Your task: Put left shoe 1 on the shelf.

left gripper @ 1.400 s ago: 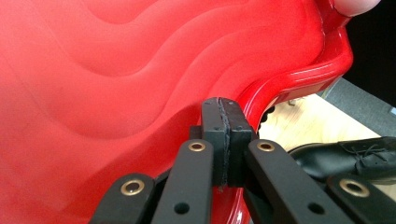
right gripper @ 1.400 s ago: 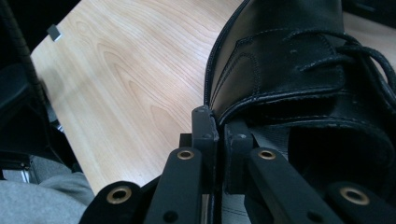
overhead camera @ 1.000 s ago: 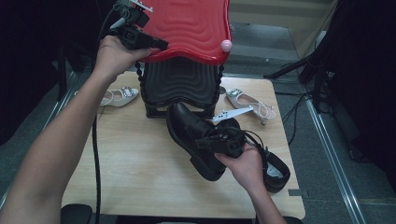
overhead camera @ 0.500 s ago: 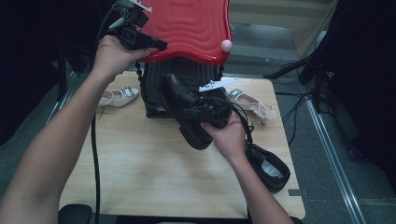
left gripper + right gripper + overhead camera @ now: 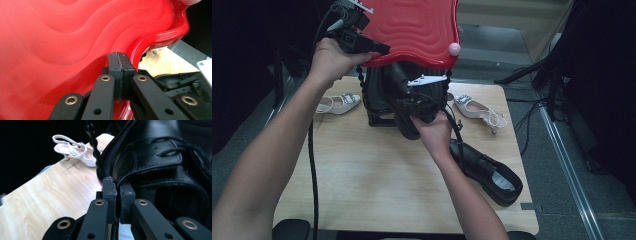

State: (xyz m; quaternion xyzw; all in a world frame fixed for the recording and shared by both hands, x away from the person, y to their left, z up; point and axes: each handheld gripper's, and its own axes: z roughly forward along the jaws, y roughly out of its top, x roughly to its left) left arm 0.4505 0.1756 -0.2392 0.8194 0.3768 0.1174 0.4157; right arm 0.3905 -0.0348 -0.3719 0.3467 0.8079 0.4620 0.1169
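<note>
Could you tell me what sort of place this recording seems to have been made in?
Probably a lab or studio set up for recording, not a home: a small wooden table stands on grey floor among dark stands and cables, with a red-lidded box and assorted shoes, such as a black shoe, as props.

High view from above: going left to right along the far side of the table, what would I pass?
White sandal → black box under the raised red lid → black shoe held at the box mouth by the right gripper → second white sandal.
</note>
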